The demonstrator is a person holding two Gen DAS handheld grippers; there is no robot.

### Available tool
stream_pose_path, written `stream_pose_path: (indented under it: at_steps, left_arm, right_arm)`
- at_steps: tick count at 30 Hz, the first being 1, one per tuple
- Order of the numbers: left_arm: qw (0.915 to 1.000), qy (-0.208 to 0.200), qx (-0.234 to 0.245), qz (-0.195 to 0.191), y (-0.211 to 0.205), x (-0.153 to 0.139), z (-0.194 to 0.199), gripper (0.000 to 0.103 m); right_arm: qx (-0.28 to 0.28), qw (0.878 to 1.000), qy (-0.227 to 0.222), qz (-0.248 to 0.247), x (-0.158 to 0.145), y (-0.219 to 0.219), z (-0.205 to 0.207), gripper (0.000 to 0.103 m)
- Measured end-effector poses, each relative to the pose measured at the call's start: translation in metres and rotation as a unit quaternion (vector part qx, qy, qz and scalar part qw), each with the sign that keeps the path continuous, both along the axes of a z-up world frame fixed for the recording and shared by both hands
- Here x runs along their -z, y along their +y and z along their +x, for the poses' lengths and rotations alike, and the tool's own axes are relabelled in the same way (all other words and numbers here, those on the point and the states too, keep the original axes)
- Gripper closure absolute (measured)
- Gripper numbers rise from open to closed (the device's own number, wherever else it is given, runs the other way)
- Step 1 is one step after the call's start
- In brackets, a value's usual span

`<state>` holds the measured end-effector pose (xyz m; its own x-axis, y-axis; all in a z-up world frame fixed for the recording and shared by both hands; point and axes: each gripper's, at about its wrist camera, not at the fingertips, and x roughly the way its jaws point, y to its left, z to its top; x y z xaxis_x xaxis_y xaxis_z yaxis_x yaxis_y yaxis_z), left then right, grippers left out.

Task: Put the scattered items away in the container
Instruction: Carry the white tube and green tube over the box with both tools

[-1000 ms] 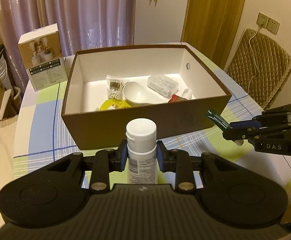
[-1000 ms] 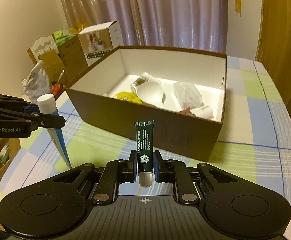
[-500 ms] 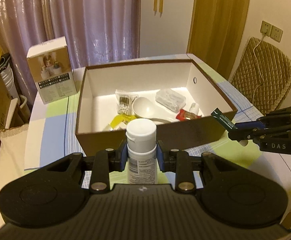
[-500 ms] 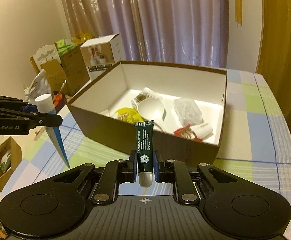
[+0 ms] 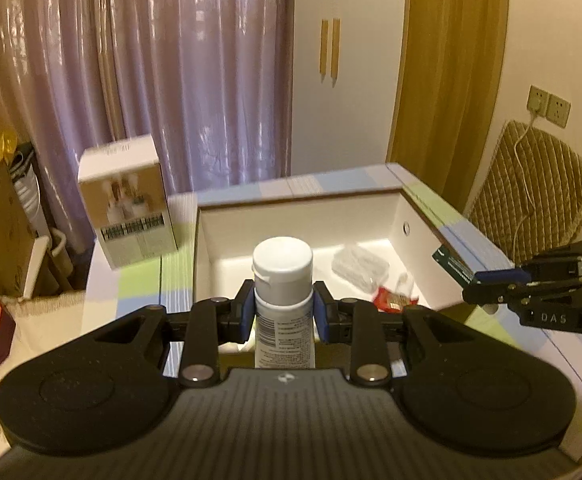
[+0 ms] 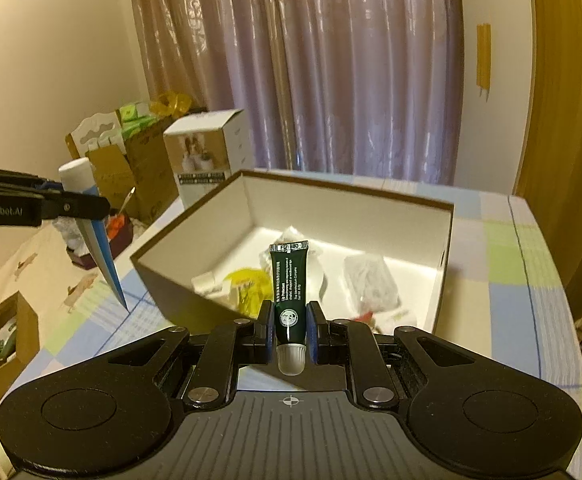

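Above the open brown box, my left hand-held gripper clamps the white-capped bottle upright, and my right hand-held gripper pinches the dark green tube, cap down.

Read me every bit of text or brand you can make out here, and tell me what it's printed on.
"GenRobot.AI": side of the left tool.
"DAS": side of the right tool.
"FU1880", roughly: crimped end of the dark green tube; its small white lines are too fine to read.
White-capped tube: label print too small.
White carton: label strip blurred.
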<state>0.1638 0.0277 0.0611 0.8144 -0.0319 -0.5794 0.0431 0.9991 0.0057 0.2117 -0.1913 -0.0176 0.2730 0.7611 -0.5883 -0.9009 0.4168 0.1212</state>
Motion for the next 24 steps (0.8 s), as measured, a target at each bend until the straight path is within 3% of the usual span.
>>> stream_pose_path:
  at_steps: [10, 17, 24]
  left_arm:
    - [0.9993, -0.025, 0.007, 0.027, 0.009, -0.007, 0.058, 0.078]
    - [0.9992, 0.027, -0.016, 0.026, 0.02, 0.026, 0.117, 0.078]
    - [0.994, 0.089, -0.014, 0.062, 0.019, 0.071, 0.16, 0.078]
  right_arm:
    - [0.018, 1.0, -0.001, 0.019, -0.007, 0.017, 0.033, 0.085]
    - [0.035, 0.999, 0.018, 0.008, 0.005, 0.028, 0.06, 0.085]
    - [0.048, 0.998, 0.036, -0.01, 0.022, 0.035, 0.08, 0.085]
